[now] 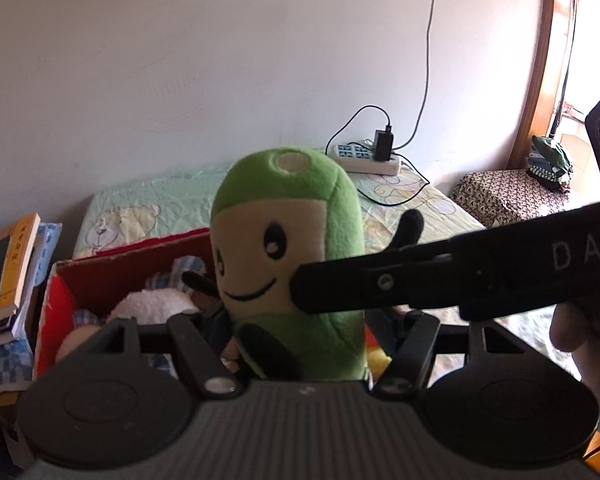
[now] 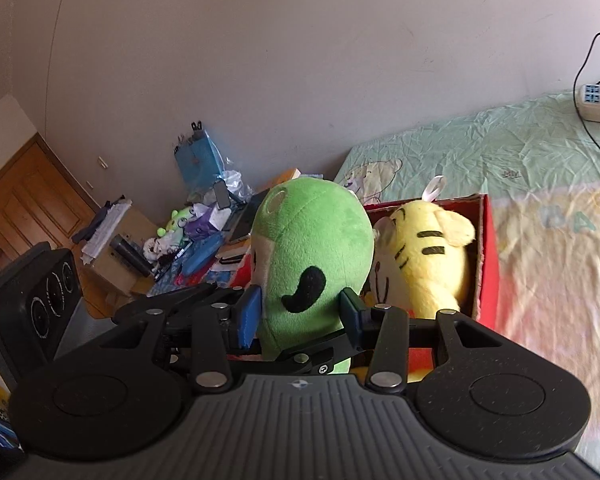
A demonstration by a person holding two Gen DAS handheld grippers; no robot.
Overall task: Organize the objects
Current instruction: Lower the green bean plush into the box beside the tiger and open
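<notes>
Above the open red box [image 2: 487, 256] on the bed, a green plush toy [image 2: 312, 248] is held upright by both grippers. The right gripper [image 2: 302, 312] has its blue pads [image 2: 249, 320] pressed into the toy's lower sides, one on each flank. The left gripper [image 1: 300, 344] is closed on the same toy low down; its fingertips are hidden behind the plush body. In the left wrist view one finger of the right gripper crosses in front of the toy's smiling face and hides its right cheek.

Inside the box, just beside the green toy, sits one yellow striped tiger plush [image 2: 428, 256], with a white fluffy toy [image 1: 152, 306] and a checked blue cloth piece behind it. Beyond the box, on the pale green bedsheet [image 2: 480, 160], lies one white power strip [image 1: 366, 158] with one black charger [image 1: 383, 145] plugged in and its cable trailing across the sheet. To the left of the box, a stack of books [image 1: 8, 276] stands on a side surface, and farther off is a cluttered heap of bags and small toys. A patterned stool [image 1: 508, 196] stands past the bed's far corner.
</notes>
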